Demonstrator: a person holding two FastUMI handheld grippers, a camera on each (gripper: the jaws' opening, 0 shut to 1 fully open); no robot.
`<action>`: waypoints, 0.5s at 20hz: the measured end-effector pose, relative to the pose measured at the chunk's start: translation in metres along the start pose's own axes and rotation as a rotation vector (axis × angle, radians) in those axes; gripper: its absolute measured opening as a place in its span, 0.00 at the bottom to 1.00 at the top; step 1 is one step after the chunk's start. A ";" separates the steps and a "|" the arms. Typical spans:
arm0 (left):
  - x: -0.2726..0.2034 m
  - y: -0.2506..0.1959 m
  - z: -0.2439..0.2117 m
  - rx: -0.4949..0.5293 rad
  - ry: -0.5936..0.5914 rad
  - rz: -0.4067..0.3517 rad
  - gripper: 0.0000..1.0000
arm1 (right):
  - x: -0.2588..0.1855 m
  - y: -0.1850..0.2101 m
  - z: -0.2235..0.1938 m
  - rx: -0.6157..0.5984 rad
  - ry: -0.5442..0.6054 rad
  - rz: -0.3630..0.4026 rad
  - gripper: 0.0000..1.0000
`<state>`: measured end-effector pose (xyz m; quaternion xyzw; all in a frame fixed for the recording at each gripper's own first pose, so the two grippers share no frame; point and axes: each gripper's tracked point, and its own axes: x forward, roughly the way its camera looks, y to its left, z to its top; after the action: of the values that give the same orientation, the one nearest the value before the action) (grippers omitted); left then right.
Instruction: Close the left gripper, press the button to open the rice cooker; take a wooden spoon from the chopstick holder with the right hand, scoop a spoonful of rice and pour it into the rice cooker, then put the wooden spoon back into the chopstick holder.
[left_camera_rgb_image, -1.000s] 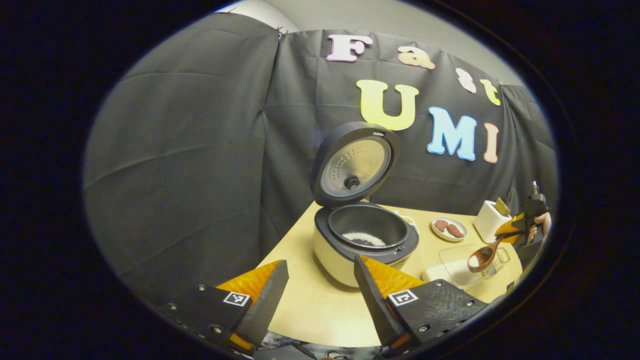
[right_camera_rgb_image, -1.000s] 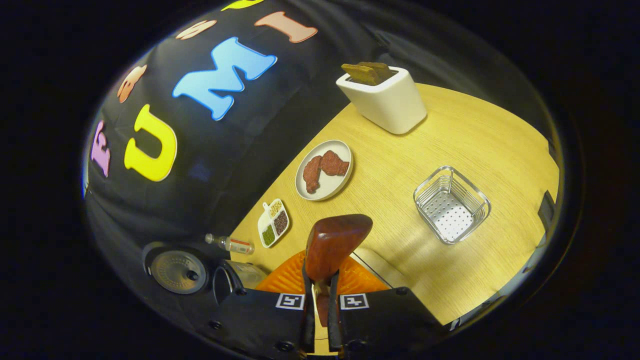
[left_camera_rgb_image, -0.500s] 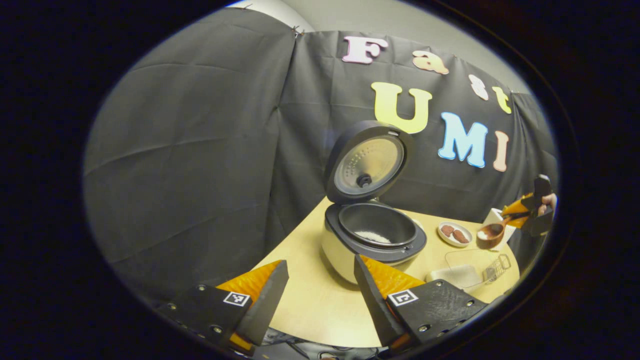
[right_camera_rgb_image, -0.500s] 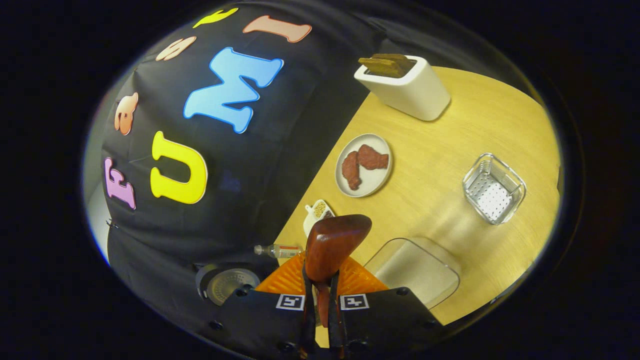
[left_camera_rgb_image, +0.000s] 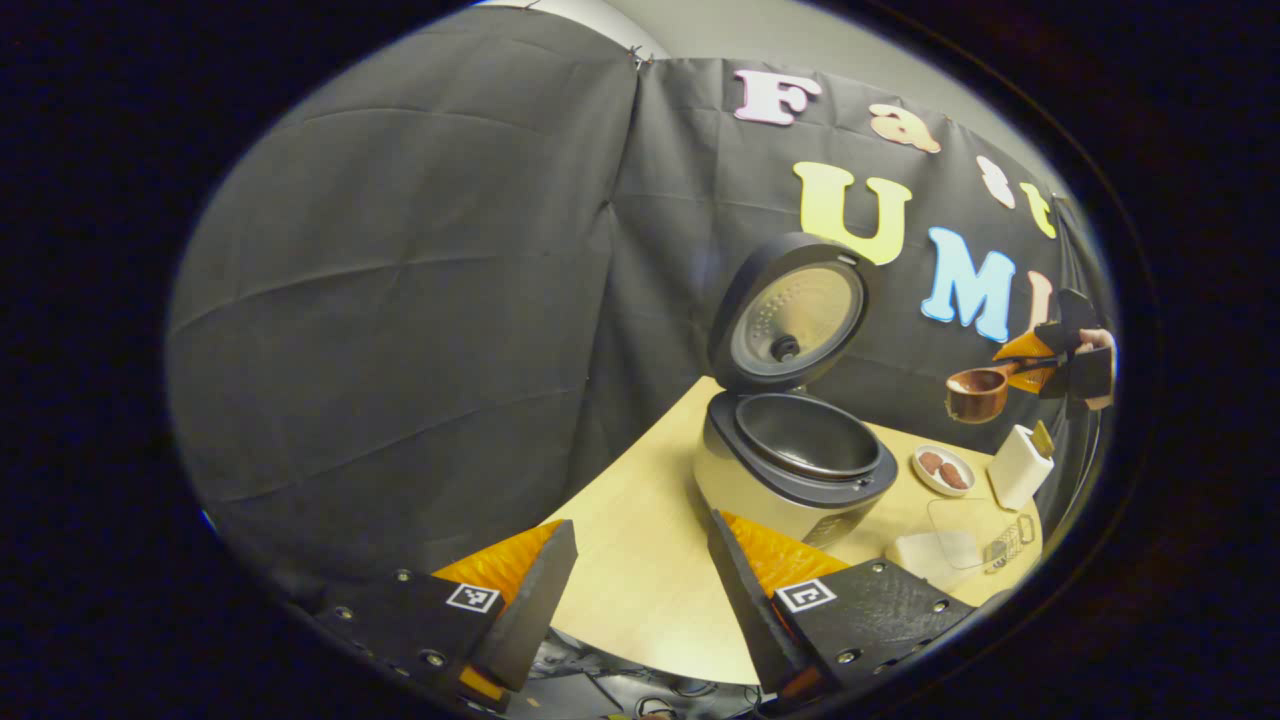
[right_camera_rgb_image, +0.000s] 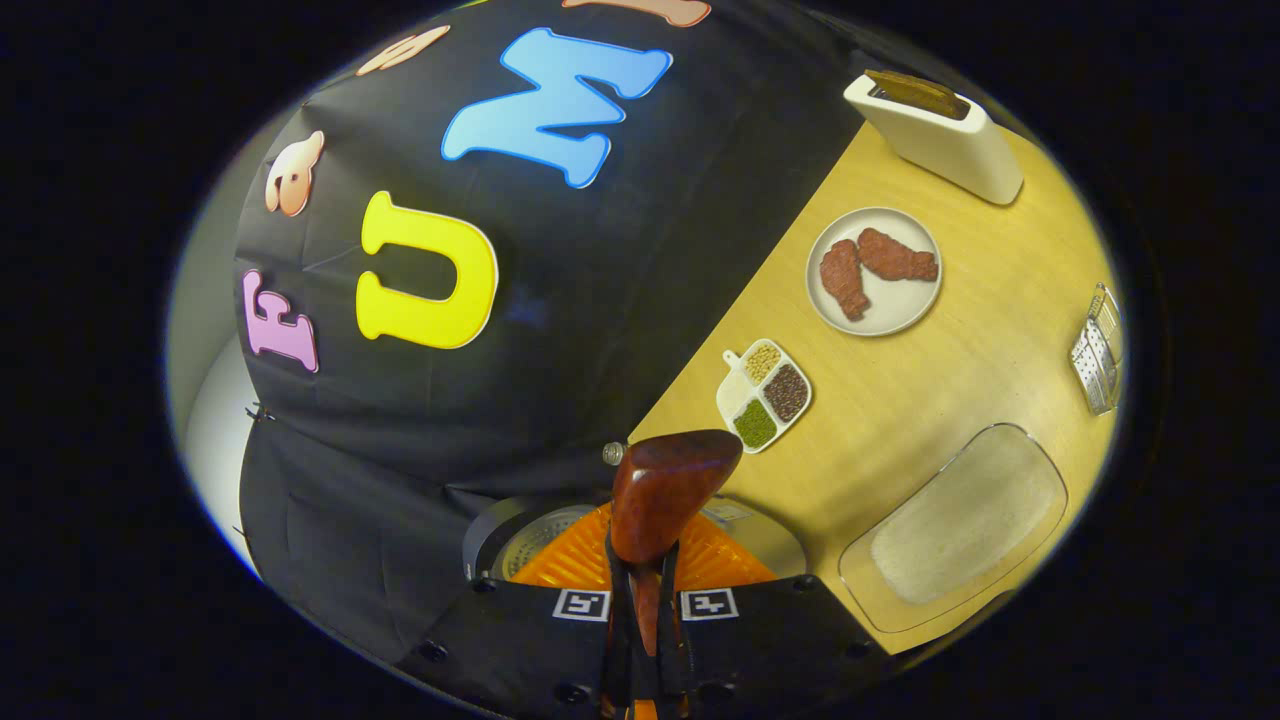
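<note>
Rice cooker (left_camera_rgb_image: 800, 470) sits on the table (left_camera_rgb_image: 640, 570) with its lid (left_camera_rgb_image: 790, 315) standing up and open, pot mouth facing up. Right gripper (right_camera_rgb_image: 640, 600) is clamped on the handle of the wooden spoon (right_camera_rgb_image: 668, 490), both fingers pressing the handle; spoon's long axis runs straight out along the fingers, bowl forward. In the left gripper view the spoon (left_camera_rgb_image: 980, 390) hangs high in the air, up and to the right of the cooker, roughly level, bowl end pointing toward the cooker; contents too small to tell. In the right gripper view the cooker rim (right_camera_rgb_image: 490, 525) peeks out just below and behind the spoon bowl, so the pour spot looks to be down and slightly left of the bowl. Left gripper (left_camera_rgb_image: 640, 590) is spread wide, grasping nothing, low near the table edge, well apart from the cooker. The raised lid stands on the cooker's far side. Rice tray (right_camera_rgb_image: 955, 525), plate (right_camera_rgb_image: 875, 270) and seasoning dish (right_camera_rgb_image: 765, 395) lie right of the spoon.
</note>
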<state>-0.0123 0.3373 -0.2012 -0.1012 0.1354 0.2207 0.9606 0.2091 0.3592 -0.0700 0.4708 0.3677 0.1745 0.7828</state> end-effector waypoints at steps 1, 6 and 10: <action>-0.001 0.004 0.000 -0.005 0.000 0.010 0.85 | 0.010 0.009 -0.007 -0.005 0.013 0.008 0.11; 0.000 0.024 0.003 -0.018 0.003 0.061 0.85 | 0.058 0.038 -0.039 -0.097 0.079 0.016 0.12; 0.001 0.038 0.002 -0.034 0.005 0.095 0.84 | 0.094 0.040 -0.060 -0.211 0.112 -0.020 0.12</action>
<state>-0.0279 0.3713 -0.2051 -0.1117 0.1388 0.2681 0.9468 0.2308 0.4738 -0.0914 0.3715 0.3949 0.2306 0.8080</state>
